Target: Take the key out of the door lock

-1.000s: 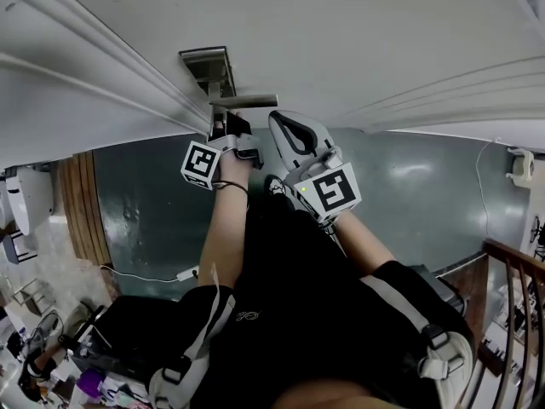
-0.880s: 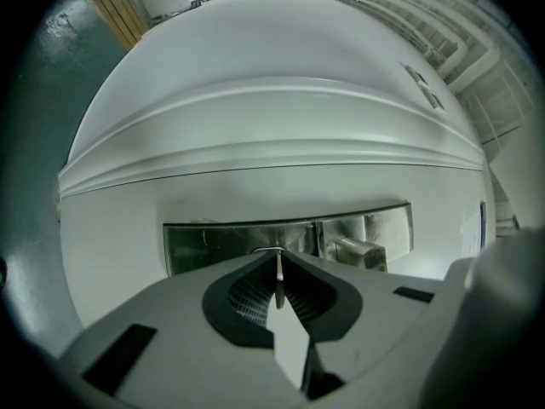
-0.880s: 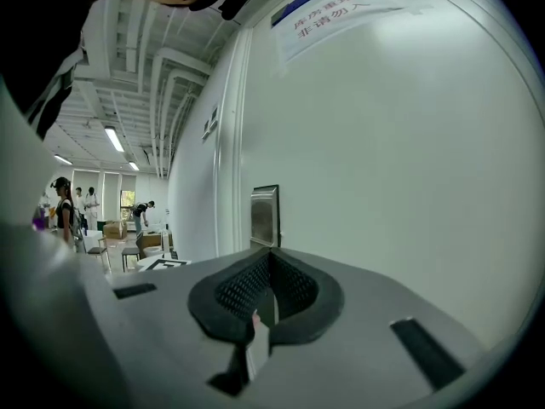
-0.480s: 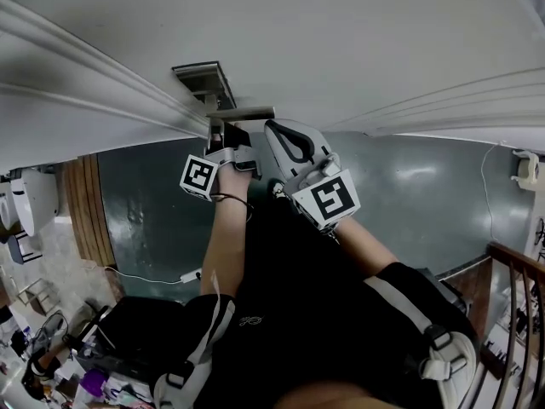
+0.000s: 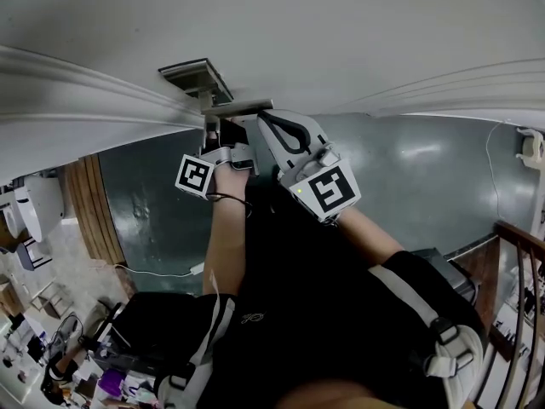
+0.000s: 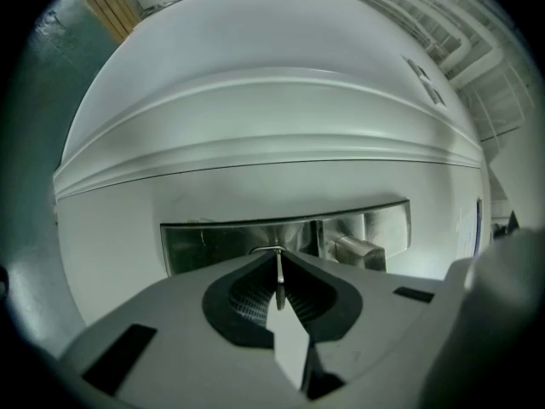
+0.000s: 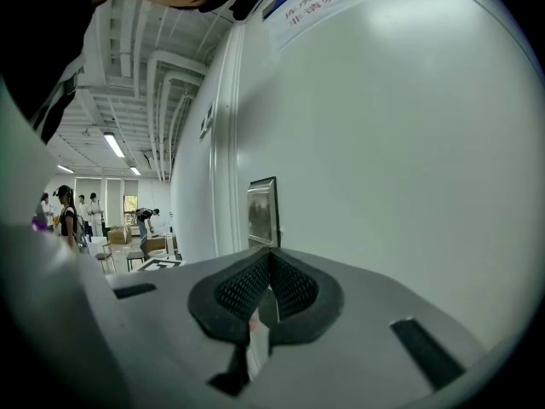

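A thin metal key [image 6: 278,278] shows edge-on between the pads of my left gripper [image 6: 278,256], which is shut on it. The key's far end reaches to the steel lock plate [image 6: 221,241] on the white door; I cannot tell how deep it sits. The lever handle [image 6: 358,250] juts out just right of it. In the head view the left gripper [image 5: 218,129] sits right under the handle [image 5: 243,106] at the plate [image 5: 196,77]. My right gripper [image 5: 272,123] hovers beside it, shut with nothing held, facing along the door towards the plate [image 7: 262,211].
The white door [image 5: 341,32] with raised mouldings fills the top of the head view. Below lie a dark green floor [image 5: 426,186], a wooden strip [image 5: 94,211] at the left and a railing [image 5: 519,254] at the right. People stand far off down the hall [image 7: 68,216].
Both grippers keep their places at the lock. Only the head camera has shifted a little, so the door and plate sit slightly higher and further left in view.
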The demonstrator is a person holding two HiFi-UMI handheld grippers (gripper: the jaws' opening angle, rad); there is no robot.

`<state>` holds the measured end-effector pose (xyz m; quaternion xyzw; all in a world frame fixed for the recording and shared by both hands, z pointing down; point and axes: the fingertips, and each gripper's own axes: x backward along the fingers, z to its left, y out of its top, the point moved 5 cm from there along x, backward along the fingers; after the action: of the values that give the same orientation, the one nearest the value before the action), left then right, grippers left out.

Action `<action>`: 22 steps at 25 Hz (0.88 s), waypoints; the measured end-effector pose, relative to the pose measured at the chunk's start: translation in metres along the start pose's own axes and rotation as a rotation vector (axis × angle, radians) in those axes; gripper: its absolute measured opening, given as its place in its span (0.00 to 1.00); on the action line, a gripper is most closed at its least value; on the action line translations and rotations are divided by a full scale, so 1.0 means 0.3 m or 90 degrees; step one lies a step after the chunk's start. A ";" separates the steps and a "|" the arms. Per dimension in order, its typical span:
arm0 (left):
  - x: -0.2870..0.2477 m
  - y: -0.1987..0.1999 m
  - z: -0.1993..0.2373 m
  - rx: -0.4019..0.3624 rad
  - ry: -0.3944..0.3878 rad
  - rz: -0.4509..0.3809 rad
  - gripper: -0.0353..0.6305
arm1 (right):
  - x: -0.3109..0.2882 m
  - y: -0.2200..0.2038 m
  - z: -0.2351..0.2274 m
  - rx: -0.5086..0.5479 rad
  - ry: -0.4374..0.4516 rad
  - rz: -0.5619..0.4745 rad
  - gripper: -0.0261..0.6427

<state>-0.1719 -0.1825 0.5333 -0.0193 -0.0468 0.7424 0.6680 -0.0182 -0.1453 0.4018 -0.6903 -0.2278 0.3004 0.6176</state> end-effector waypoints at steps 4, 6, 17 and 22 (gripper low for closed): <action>-0.001 -0.012 -0.003 0.022 0.000 -0.027 0.11 | 0.000 0.001 -0.005 -0.005 -0.001 -0.002 0.05; 0.007 -0.013 -0.006 0.014 0.005 -0.017 0.11 | -0.003 -0.002 -0.002 -0.005 0.001 -0.001 0.05; 0.032 -0.016 -0.004 0.003 -0.011 -0.011 0.11 | -0.009 -0.014 -0.010 -0.018 0.001 0.008 0.05; 0.038 -0.018 -0.004 0.012 -0.006 -0.019 0.11 | 0.007 -0.014 -0.004 -0.010 0.005 0.009 0.05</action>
<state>-0.1677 -0.1706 0.5329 -0.0092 -0.0433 0.7331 0.6787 -0.0156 -0.1442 0.4056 -0.6977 -0.2232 0.3002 0.6109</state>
